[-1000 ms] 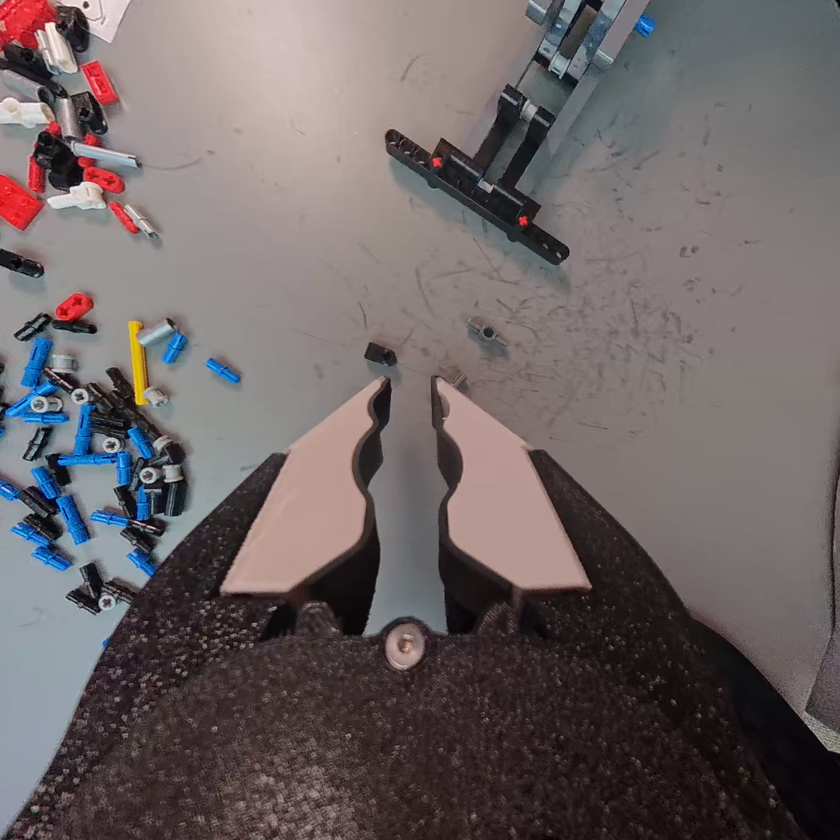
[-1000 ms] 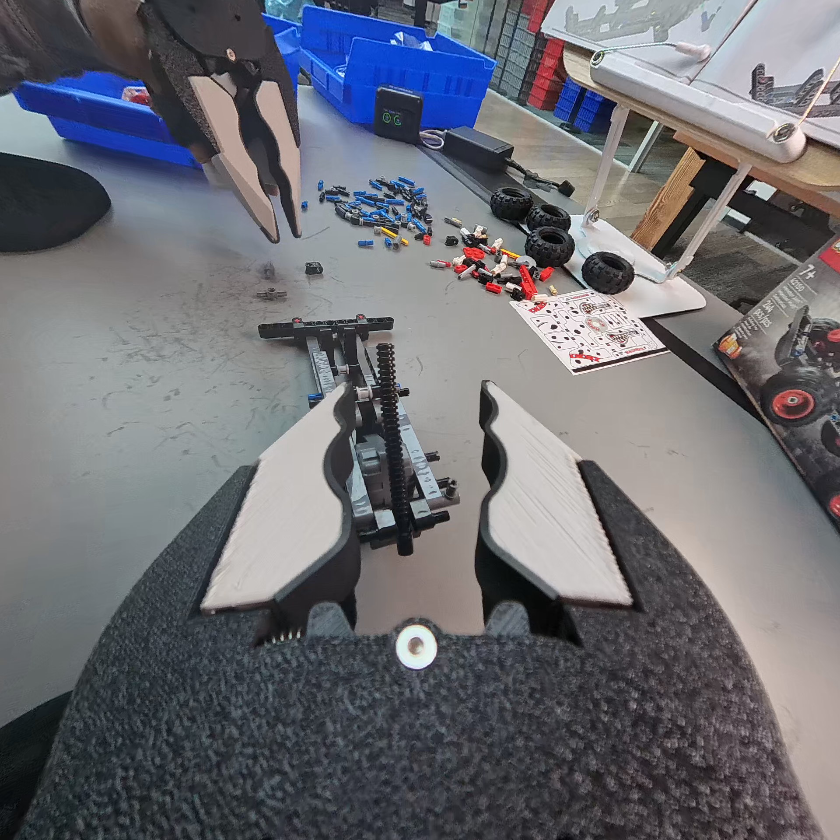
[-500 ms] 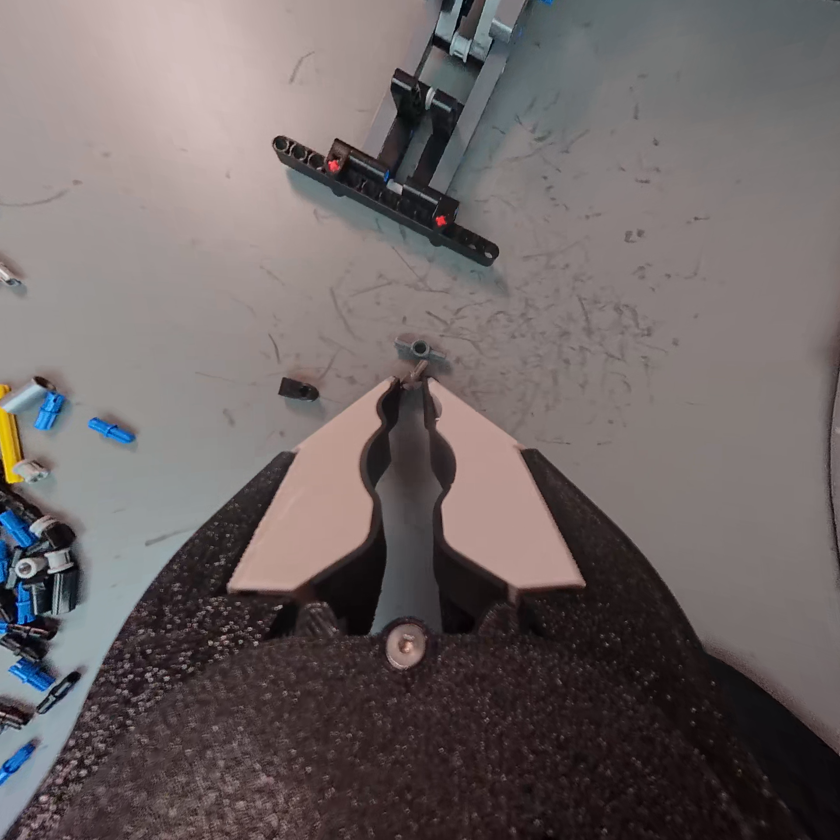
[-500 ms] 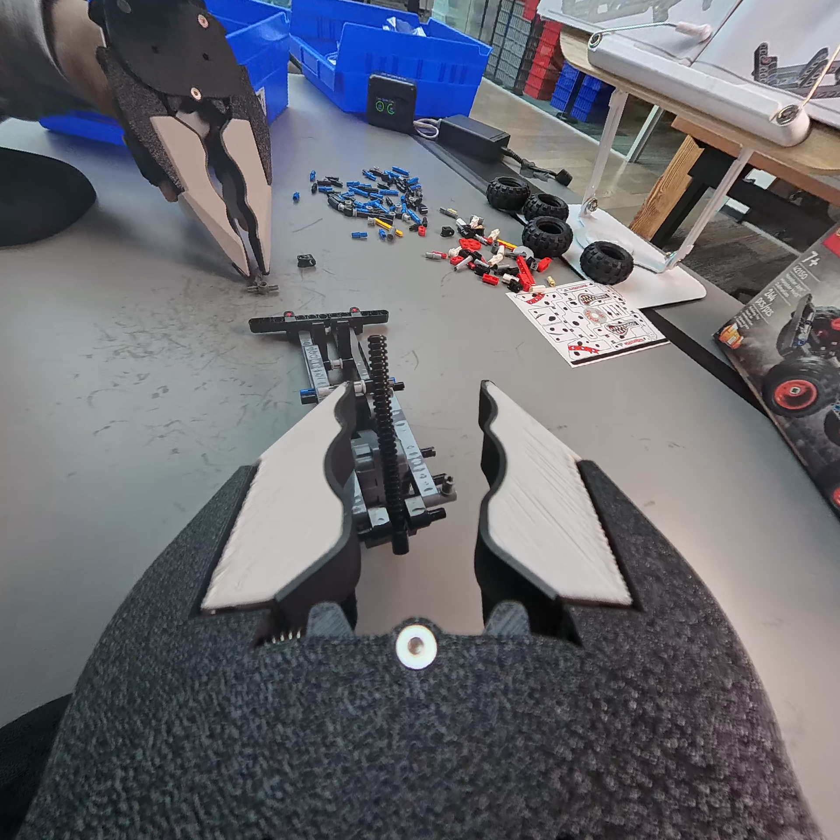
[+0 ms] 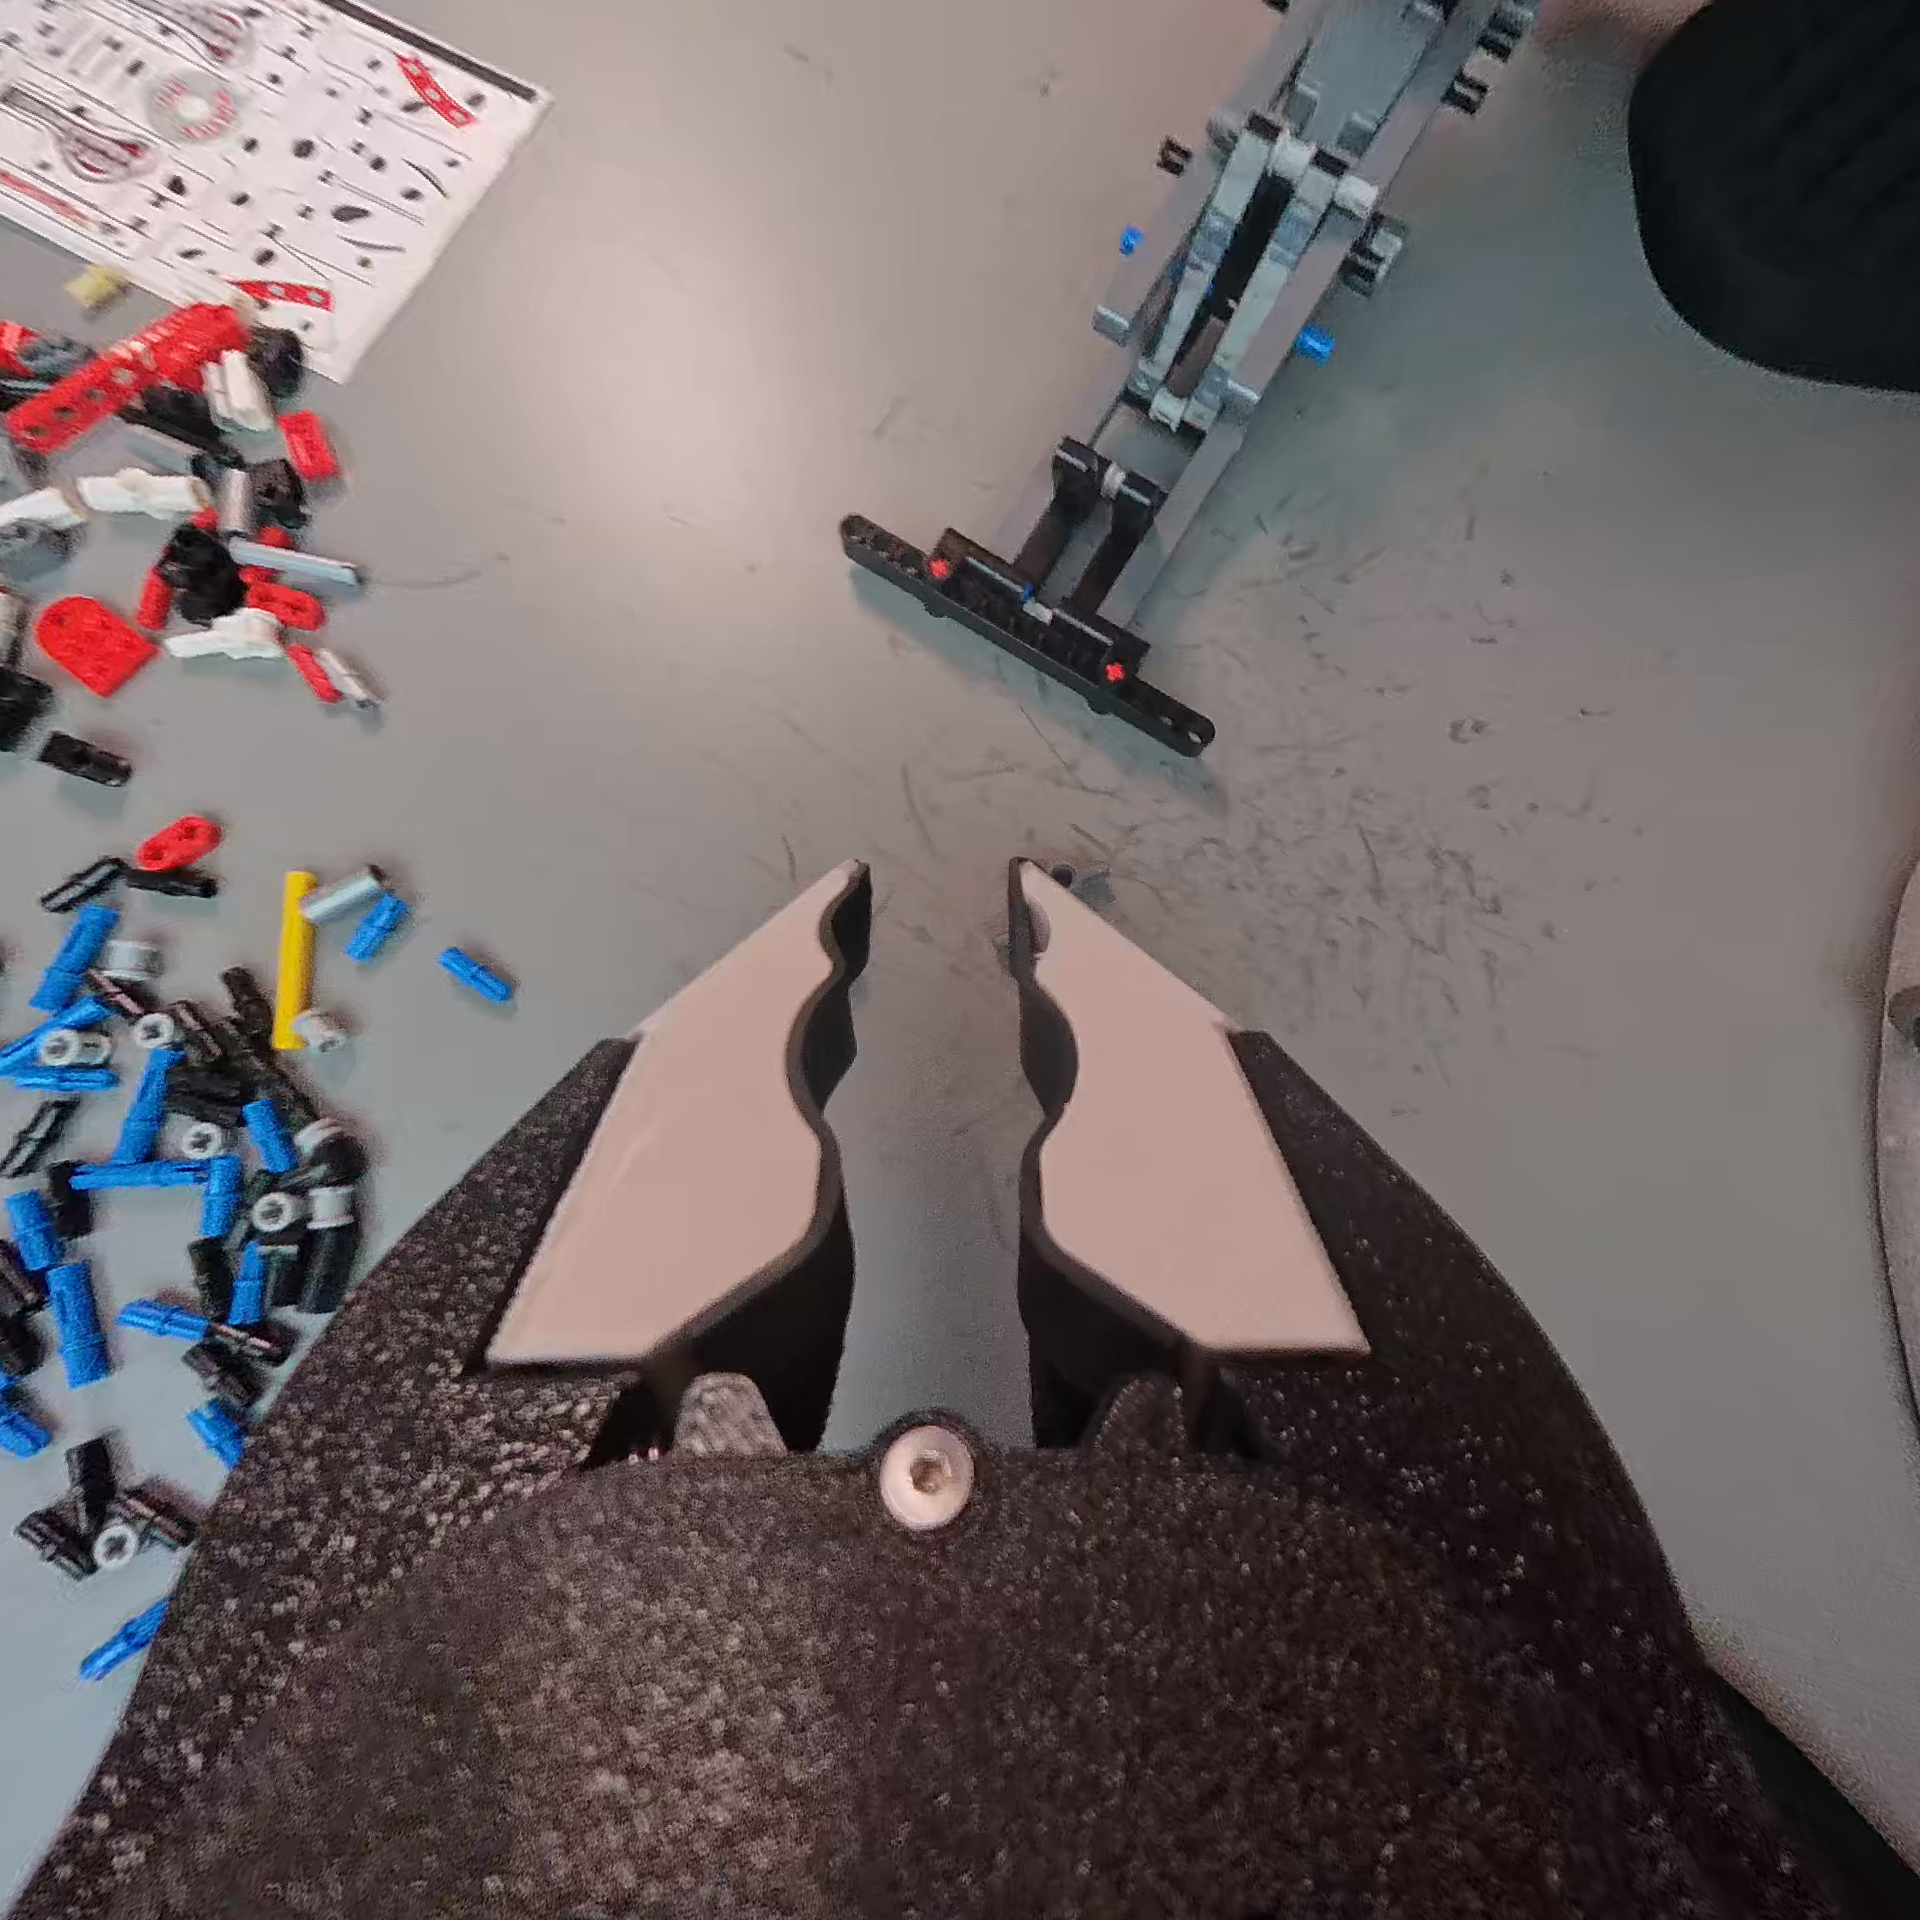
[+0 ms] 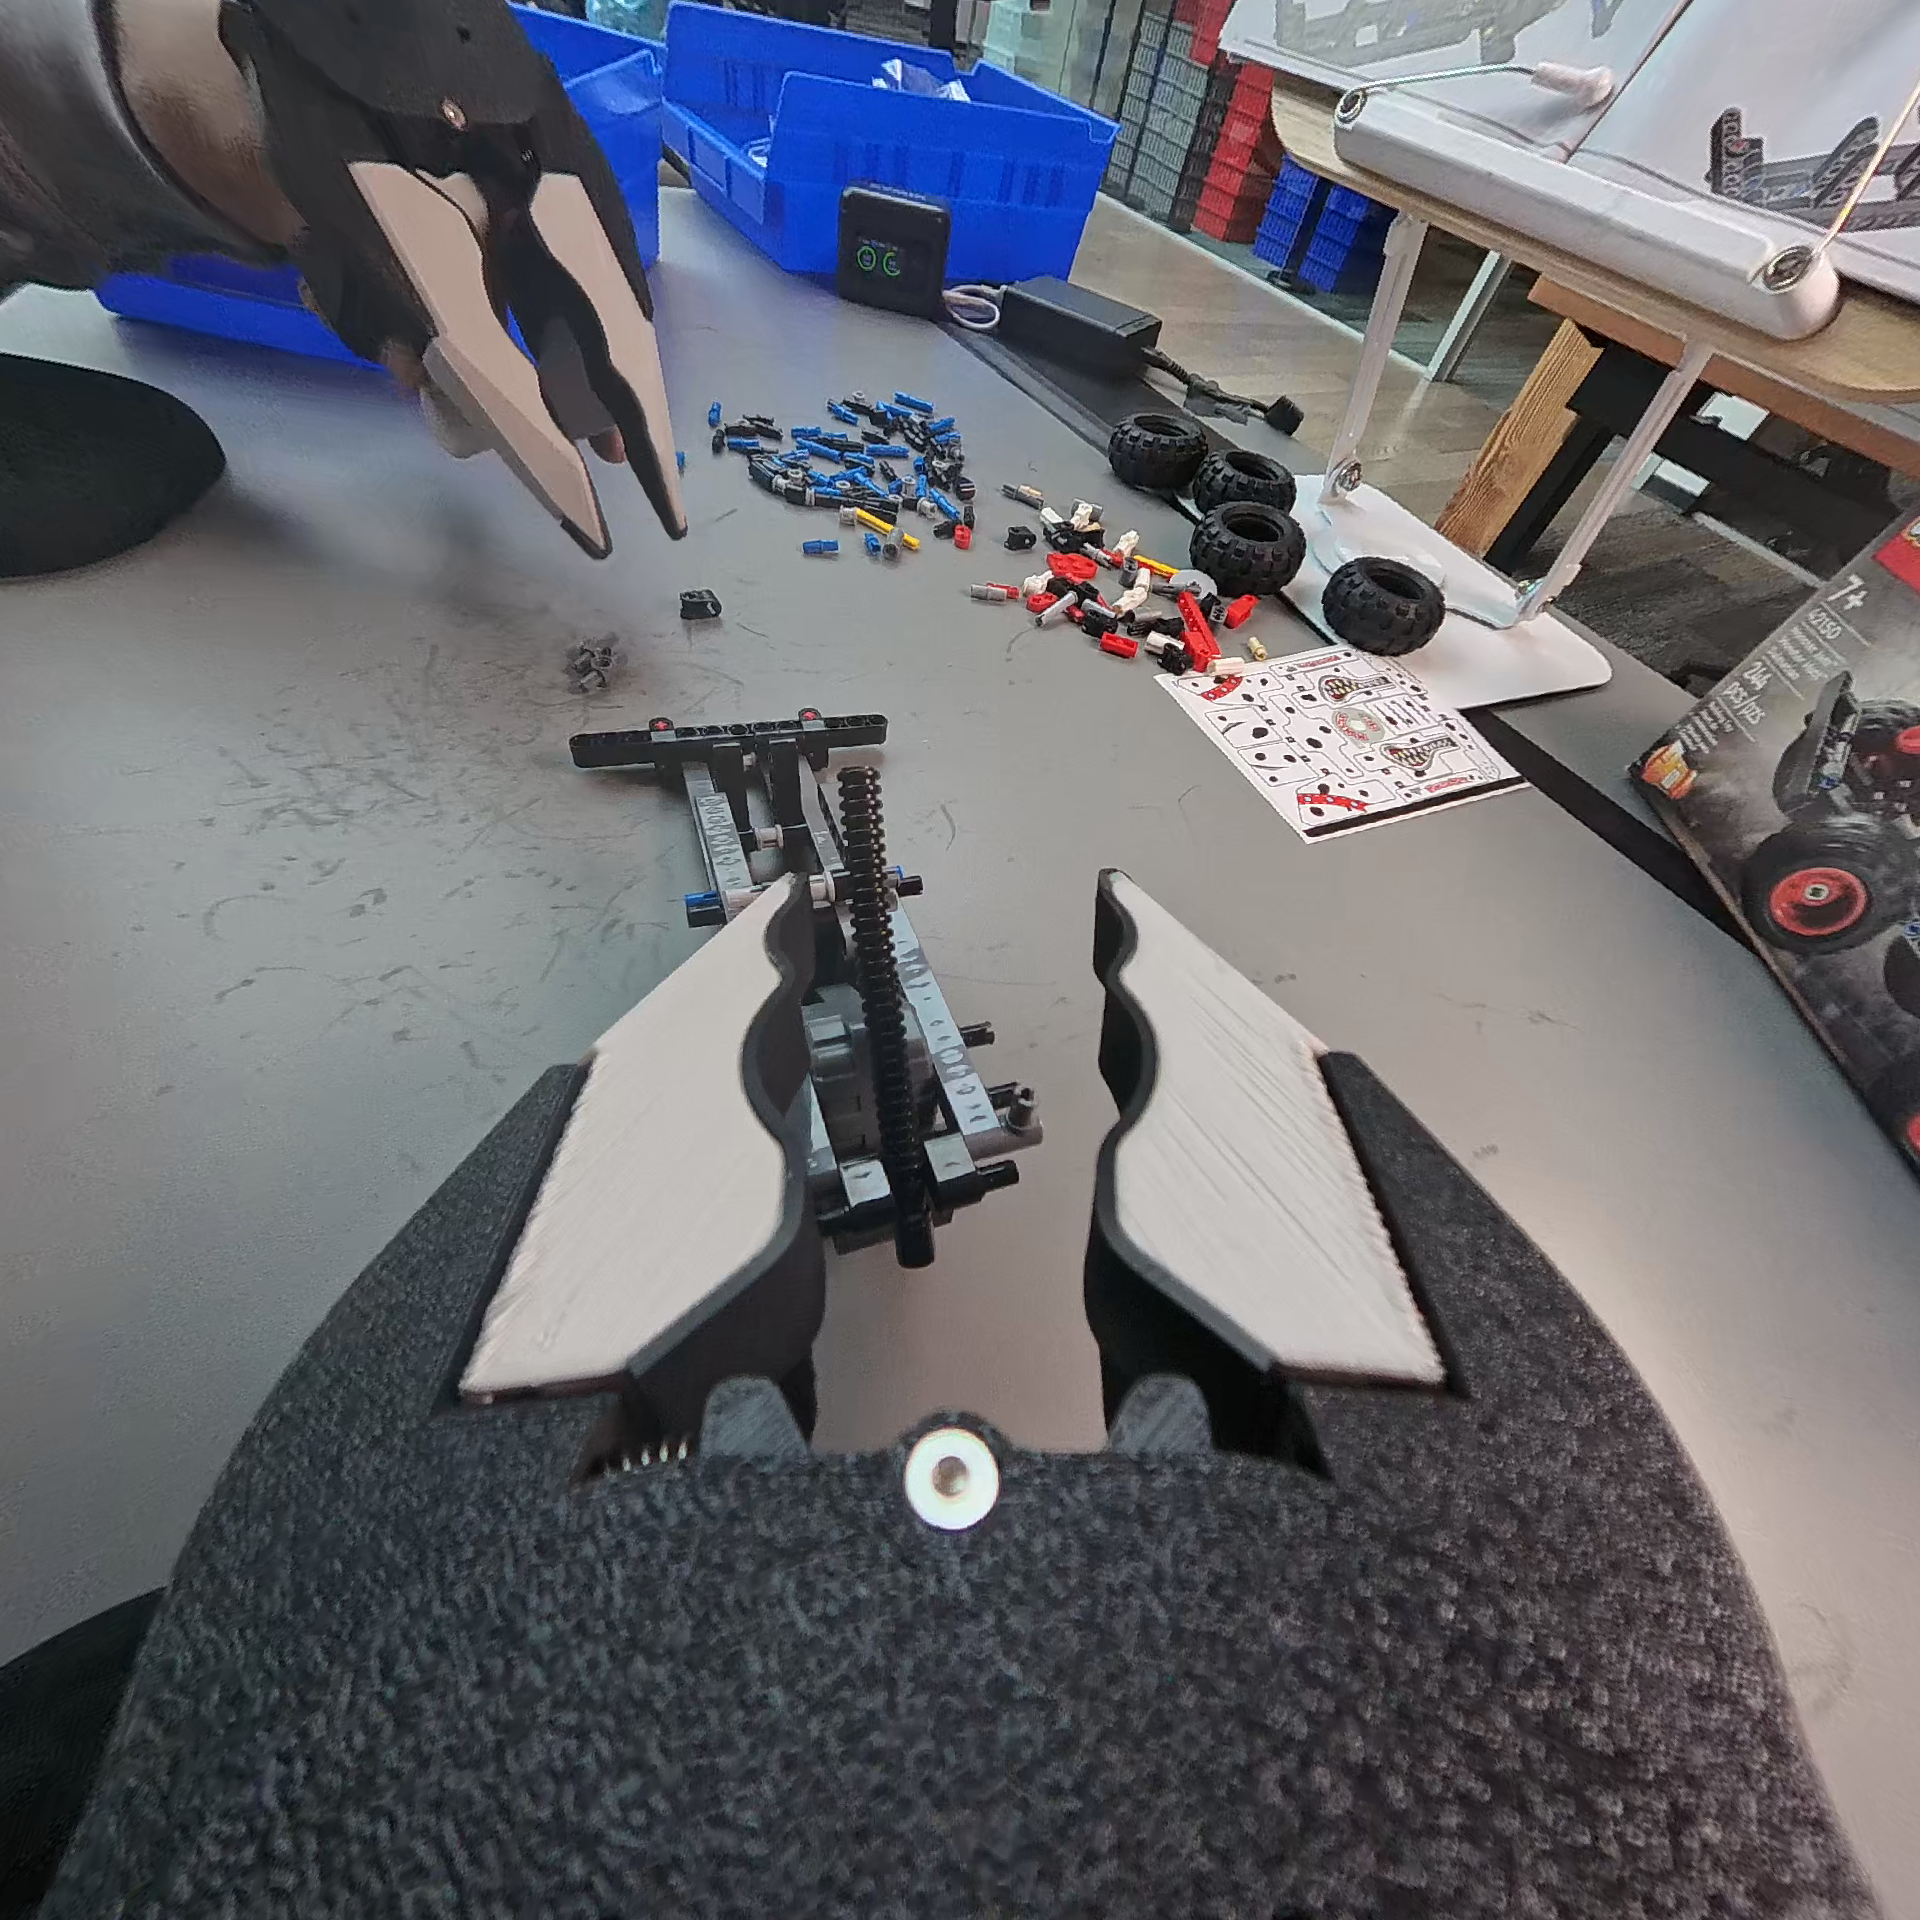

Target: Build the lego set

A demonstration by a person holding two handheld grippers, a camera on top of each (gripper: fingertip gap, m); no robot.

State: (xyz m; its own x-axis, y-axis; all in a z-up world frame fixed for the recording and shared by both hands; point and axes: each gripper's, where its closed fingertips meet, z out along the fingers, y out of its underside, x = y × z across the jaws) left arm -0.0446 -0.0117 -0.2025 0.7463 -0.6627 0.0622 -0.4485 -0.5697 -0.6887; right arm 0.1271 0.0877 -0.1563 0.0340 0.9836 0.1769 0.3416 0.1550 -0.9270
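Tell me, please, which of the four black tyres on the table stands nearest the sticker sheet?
The tyre at the right end of the row, sitting apart from the other three tyres, which cluster together farther back. It stands just behind the sticker sheet.

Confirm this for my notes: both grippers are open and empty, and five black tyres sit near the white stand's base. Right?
Not quite: the right wrist view shows four black tyres by the white stand's base, not five. The left gripper and right gripper are indeed open and empty.

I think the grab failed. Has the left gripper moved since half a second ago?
Yes. The left gripper has lifted off the table, open and empty, above the small grey piece it was touching.
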